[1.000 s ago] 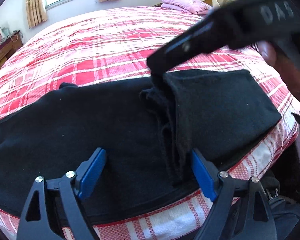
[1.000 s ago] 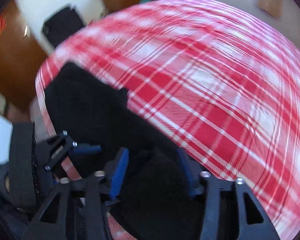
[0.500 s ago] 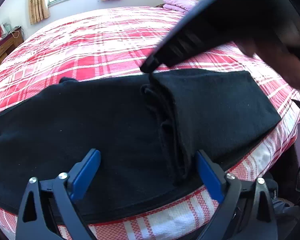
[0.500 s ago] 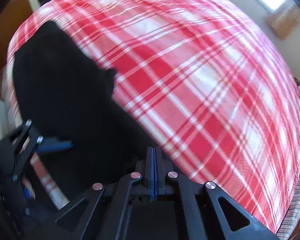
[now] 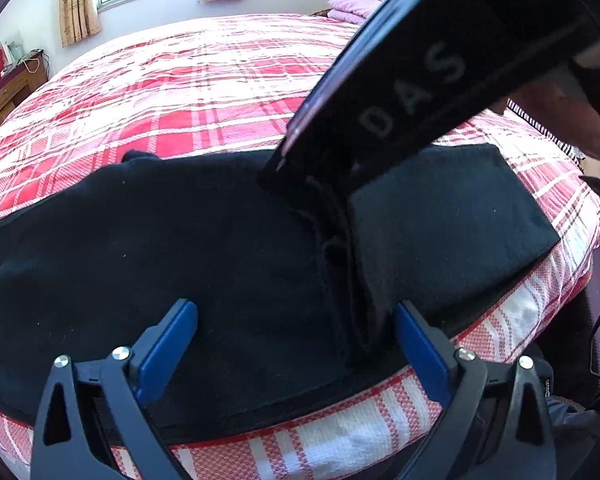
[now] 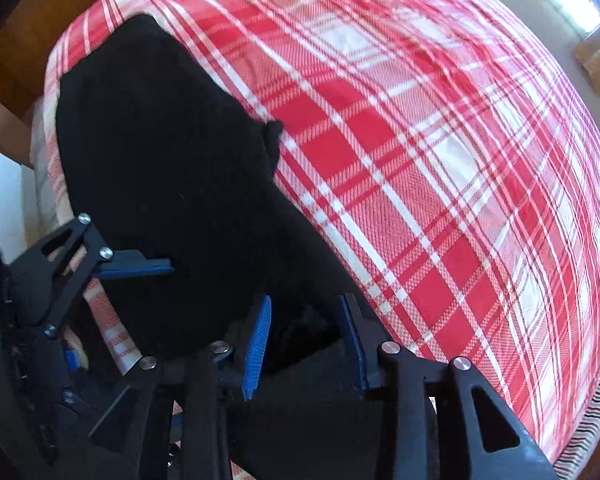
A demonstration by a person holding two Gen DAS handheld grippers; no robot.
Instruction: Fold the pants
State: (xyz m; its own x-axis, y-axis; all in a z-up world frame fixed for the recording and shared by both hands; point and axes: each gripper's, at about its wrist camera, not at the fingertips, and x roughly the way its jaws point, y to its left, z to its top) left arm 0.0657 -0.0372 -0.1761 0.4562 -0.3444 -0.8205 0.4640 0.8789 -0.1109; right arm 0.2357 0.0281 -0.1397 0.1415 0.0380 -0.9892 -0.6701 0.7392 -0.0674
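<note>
Pants [image 5: 220, 248]: plain black, no pattern. Bedspread [image 5: 188, 92]: red and white plaid with thin dark lines. Left gripper [image 5: 296, 344]: black frame, blue pads [image 5: 168, 344]. Right gripper [image 6: 306, 344]: black frame, blue pads [image 6: 256, 348]. Pillow [image 5: 352, 2]: pink. Curtains [image 5: 78, 8]: tan, faint print. Walls: white.

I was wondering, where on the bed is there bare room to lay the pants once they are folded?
The plaid bedspread lies bare beyond the far edge of the black pants, up to the pink pillow. The near edge is crowded: the pants cover it, with the left gripper and right gripper both open over the cloth.
</note>
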